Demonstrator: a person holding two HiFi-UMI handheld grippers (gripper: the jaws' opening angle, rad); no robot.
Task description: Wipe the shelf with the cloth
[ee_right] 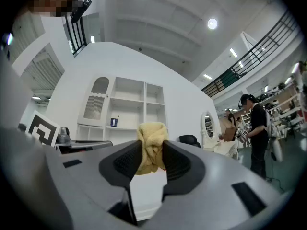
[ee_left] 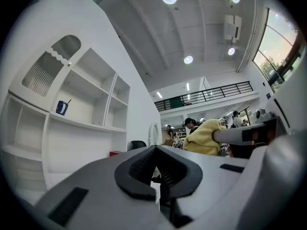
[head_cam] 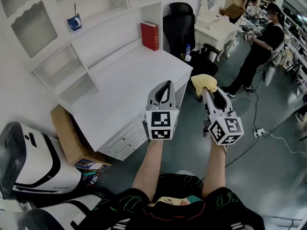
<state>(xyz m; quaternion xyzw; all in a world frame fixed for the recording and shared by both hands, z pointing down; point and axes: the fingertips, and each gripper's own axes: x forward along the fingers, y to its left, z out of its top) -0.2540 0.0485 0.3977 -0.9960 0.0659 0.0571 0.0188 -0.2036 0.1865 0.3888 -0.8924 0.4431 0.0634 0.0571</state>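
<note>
A yellow cloth (head_cam: 203, 82) is bunched between the jaws of my right gripper (head_cam: 206, 91), which is shut on it and held in the air off the desk's right front corner. The right gripper view shows the cloth (ee_right: 151, 145) pinched in that gripper (ee_right: 151, 153). My left gripper (head_cam: 166, 84) hovers over the desk's front edge, shut with nothing in it; the left gripper view shows this gripper (ee_left: 156, 150) with its pads together. The white shelf unit (head_cam: 62, 71) stands at the back of the white desk (head_cam: 124, 90), well away from both grippers.
A red book (head_cam: 149, 35) stands at the desk's far right, and a blue cup (head_cam: 74, 22) sits on an upper shelf. A black chair (head_cam: 180, 25), a white vanity table (head_cam: 216, 30) and a standing person (head_cam: 261, 47) are to the right. A cardboard box (head_cam: 67, 133) leans beside the desk.
</note>
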